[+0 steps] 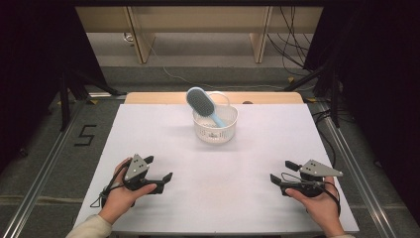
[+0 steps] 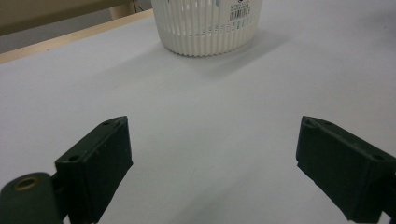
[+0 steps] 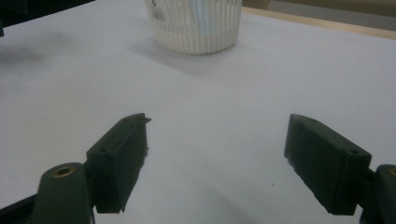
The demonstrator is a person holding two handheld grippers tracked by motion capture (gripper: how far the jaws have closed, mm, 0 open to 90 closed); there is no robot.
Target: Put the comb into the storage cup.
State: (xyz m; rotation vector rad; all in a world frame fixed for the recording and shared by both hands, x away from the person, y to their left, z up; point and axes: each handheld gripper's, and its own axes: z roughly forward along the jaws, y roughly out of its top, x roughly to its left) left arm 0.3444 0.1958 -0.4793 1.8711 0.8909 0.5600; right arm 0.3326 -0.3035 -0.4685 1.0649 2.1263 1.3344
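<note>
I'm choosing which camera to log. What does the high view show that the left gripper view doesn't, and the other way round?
High view alone: the light blue plastic hairbrush propped head-up in the basket, both hands, the right hand-held gripper, the floor and wooden furniture beyond.
Left gripper view alone: the barcode label on the basket wall, and a close look at its own black jaws, set wide apart.
Both: the white slotted plastic basket, the white tabletop, and the left hand-held gripper.

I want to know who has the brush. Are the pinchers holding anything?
No. The left gripper and right gripper are both open and empty. The hairbrush stands handle-down in the white basket.
</note>
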